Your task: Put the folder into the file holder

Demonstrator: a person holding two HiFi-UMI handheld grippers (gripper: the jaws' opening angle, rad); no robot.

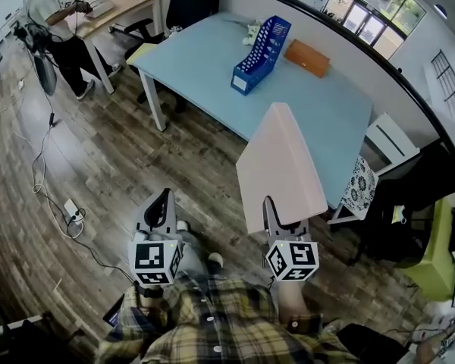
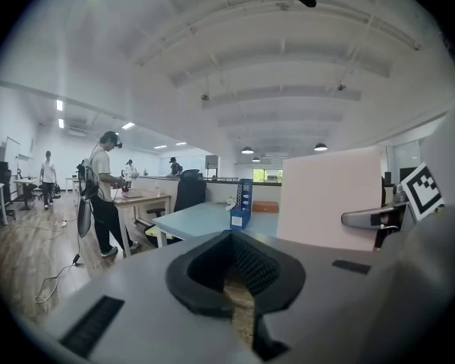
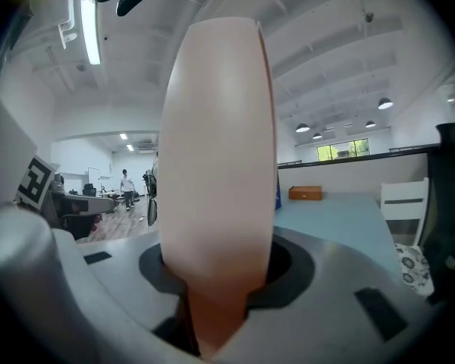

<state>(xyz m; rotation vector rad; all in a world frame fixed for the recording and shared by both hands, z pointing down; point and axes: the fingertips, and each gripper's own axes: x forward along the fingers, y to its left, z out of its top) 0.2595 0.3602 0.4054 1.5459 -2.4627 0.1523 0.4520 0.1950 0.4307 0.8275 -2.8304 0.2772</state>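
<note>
My right gripper [image 1: 273,212] is shut on the bottom edge of a pale pink folder [image 1: 280,165], which stands upright above the wooden floor, short of the table. In the right gripper view the folder [image 3: 220,150] fills the middle, wedged between the jaws. A blue perforated file holder [image 1: 262,55] stands upright on the far part of the light blue table [image 1: 205,74]; it also shows small in the left gripper view as the file holder [image 2: 243,202]. My left gripper [image 1: 162,205] hangs to the left of the folder, shut with nothing in it.
A brown box [image 1: 307,58] lies behind the file holder. A white chair [image 1: 387,139] and a patterned cushion [image 1: 358,188] sit at the table's right side. A person [image 1: 49,21] stands at a desk far left. Cables and a power strip [image 1: 70,211] lie on the floor.
</note>
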